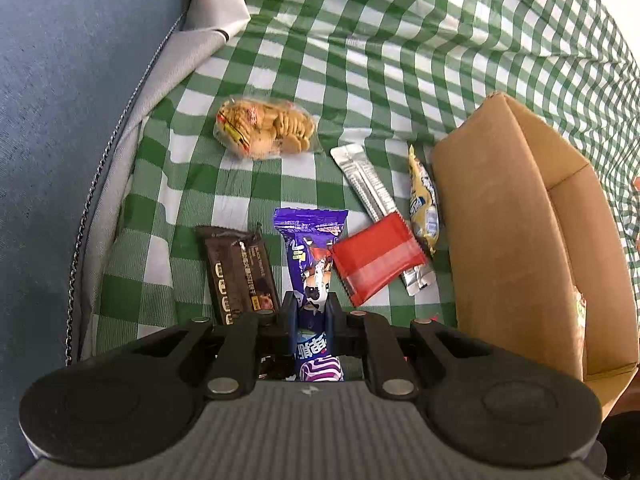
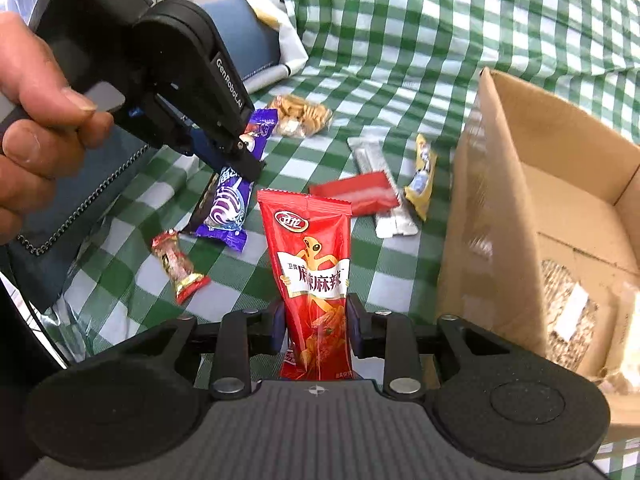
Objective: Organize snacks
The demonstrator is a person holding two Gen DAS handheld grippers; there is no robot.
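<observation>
My left gripper [image 1: 312, 308] is shut on a purple snack packet [image 1: 310, 248] that sticks out forward over the green checked cloth [image 1: 360, 60]. The right wrist view shows that same gripper [image 2: 244, 160], held by a hand [image 2: 32, 120], pinching the purple packet [image 2: 228, 208] at its middle. My right gripper [image 2: 316, 320] is shut on a tall red spicy-snack packet [image 2: 312, 264], which stands upright between the pads. An open cardboard box [image 1: 500, 220] sits to the right, and its near wall [image 2: 500, 200] is right of the red packet.
On the cloth lie a biscuit bag [image 1: 266, 128], a brown chocolate bar [image 1: 240, 272], a flat red packet [image 1: 378, 262], a silver stick [image 1: 368, 184], a yellow packet [image 1: 424, 200] and a small red candy [image 2: 180, 268]. Packets [image 2: 568, 304] lie inside the box. Blue fabric [image 1: 60, 120] borders the left.
</observation>
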